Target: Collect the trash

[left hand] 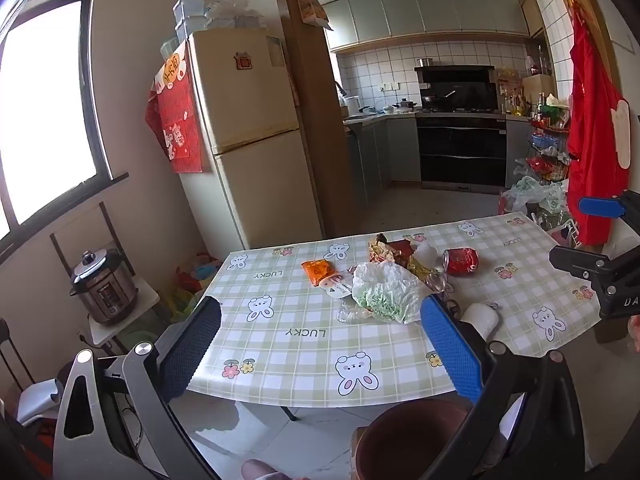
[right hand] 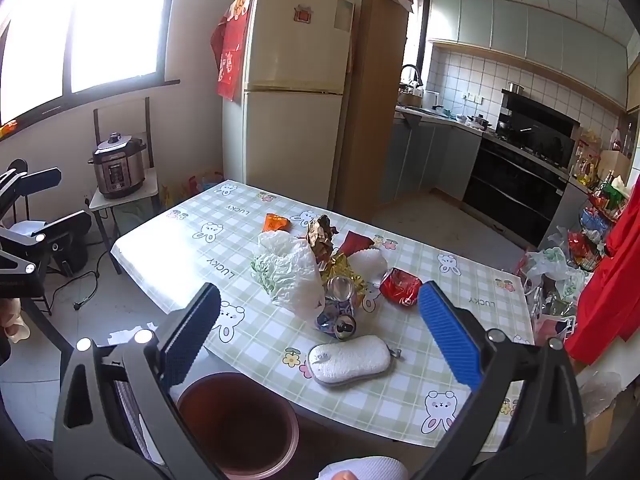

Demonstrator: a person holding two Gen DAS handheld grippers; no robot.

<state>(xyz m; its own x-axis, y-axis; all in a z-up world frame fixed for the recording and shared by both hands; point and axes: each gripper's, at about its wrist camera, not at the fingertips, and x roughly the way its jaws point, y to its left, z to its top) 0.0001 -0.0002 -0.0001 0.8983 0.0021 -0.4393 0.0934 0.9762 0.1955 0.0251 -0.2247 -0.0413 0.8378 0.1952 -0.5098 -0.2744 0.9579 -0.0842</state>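
- I see the green checked bunny-print tablecloth table (right hand: 188,248) carrying the trash heap: crumpled white-green plastic bag (right hand: 288,272), crushed red can (right hand: 400,286).
- Round brown plastic bin (right hand: 236,424) sits below the near edge.
- My left gripper (left hand: 320,344) and right gripper (right hand: 320,332) gape wide, empty.

Hard daylight floods in through the window (left hand: 44,108), which is blown out to plain white. Beside it the near edge of the desk (right hand: 132,256) glares pale in the right wrist view. Away from the window the kitchen sits dimmer. Both views are sharp, with fisheye bending and dark corners.
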